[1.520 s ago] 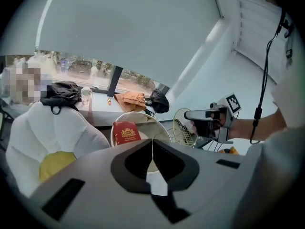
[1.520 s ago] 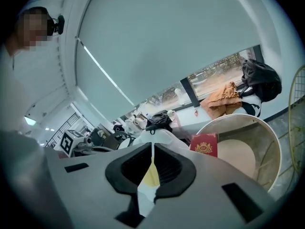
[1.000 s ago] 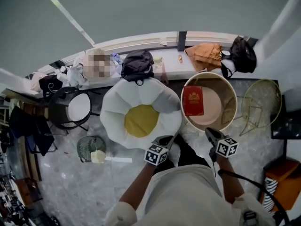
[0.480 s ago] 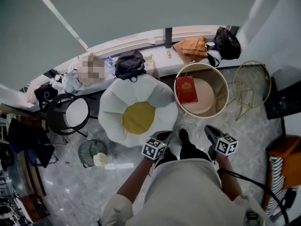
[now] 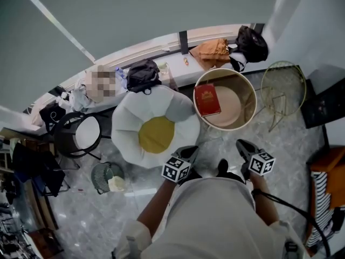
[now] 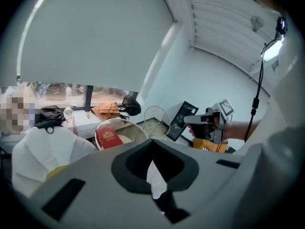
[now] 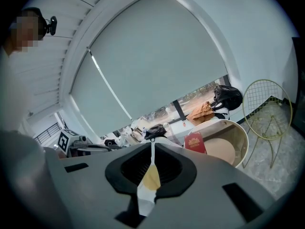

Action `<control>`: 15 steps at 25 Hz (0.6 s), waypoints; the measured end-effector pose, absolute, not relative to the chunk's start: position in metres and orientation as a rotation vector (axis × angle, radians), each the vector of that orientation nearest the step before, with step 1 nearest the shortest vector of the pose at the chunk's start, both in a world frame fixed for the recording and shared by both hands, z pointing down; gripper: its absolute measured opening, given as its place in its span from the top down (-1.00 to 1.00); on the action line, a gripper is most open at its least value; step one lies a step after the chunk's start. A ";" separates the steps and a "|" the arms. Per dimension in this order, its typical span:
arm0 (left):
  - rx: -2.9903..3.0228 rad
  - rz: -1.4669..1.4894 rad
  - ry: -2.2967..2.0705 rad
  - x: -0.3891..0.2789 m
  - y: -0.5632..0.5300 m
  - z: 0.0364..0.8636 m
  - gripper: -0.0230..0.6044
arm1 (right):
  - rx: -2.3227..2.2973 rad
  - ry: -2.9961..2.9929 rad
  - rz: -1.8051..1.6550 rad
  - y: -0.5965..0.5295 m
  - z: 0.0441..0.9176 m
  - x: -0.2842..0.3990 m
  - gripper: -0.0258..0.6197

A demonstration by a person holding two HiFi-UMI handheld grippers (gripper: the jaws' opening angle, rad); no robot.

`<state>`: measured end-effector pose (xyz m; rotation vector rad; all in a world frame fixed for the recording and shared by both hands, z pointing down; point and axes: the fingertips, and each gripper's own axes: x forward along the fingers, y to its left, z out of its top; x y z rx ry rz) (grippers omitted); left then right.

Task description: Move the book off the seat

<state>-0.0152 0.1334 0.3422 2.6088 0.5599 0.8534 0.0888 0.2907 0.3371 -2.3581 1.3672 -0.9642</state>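
Observation:
A red book lies on the left part of a round beige tub seat, leaning toward its wall. It also shows in the left gripper view, book, and in the right gripper view, book. My left gripper is shut and empty, held low near the edge of a white egg-shaped cushion chair. My right gripper is shut too, with nothing in it, just in front of the tub seat. Both are well short of the book.
A gold wire chair stands right of the tub seat. Behind it runs a window ledge with a black backpack, an orange bag and a black bag. A black stool and a green wire basket stand at left.
The head view has swung, so the seat, book and cushion chair sit further left and up. The book has not moved on the seat. Both grippers stay shut in much the same places.

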 end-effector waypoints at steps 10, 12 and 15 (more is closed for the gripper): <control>2.613 0.811 0.427 -0.008 0.156 0.330 0.92 | -2.335 1.500 -0.957 0.319 0.325 0.093 0.78; 2.614 0.804 0.409 -0.008 0.159 0.328 0.92 | -2.333 1.509 -0.959 0.323 0.324 0.095 0.78; 2.615 0.798 0.390 -0.006 0.163 0.327 0.92 | -2.329 1.526 -0.953 0.328 0.325 0.099 0.78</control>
